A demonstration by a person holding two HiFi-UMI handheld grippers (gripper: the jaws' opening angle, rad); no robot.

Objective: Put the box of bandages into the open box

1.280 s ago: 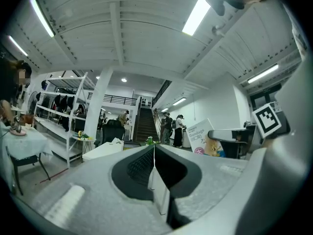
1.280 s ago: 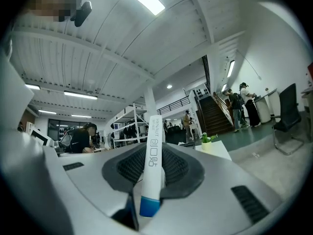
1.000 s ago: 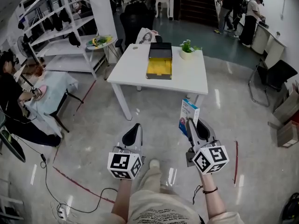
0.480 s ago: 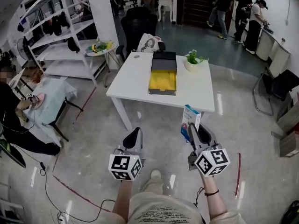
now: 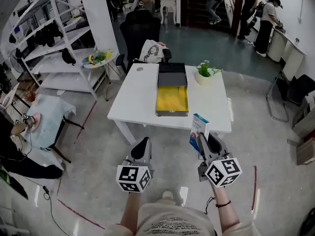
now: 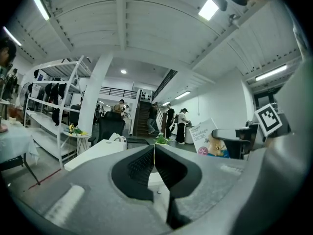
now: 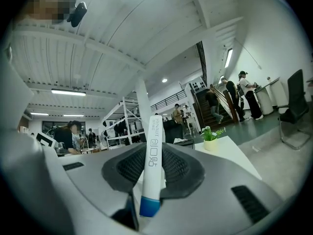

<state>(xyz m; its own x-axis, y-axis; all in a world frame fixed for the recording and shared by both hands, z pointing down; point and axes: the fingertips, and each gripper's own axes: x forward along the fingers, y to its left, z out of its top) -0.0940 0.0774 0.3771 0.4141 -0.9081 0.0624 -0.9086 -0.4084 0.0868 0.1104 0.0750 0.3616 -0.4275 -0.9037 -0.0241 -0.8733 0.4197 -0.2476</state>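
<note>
The white and blue box of bandages stands upright between the jaws of my right gripper, which is shut on it. In the right gripper view the box shows edge-on, clamped between the dark pads. The open box with a yellow inside and a dark lid folded back lies on the white table just ahead. My left gripper is shut with nothing in it; its pads meet in the left gripper view. Both grippers hang over the floor short of the table's near edge.
A small potted plant stands on the table right of the open box. A black chair with a bag sits behind the table. White shelving is at the left, a person at a small table too. People stand at the back right.
Both grippers have come forward toward the table, the right one carrying the bandage box. The table and open box now lie closer and lower in the head view.
</note>
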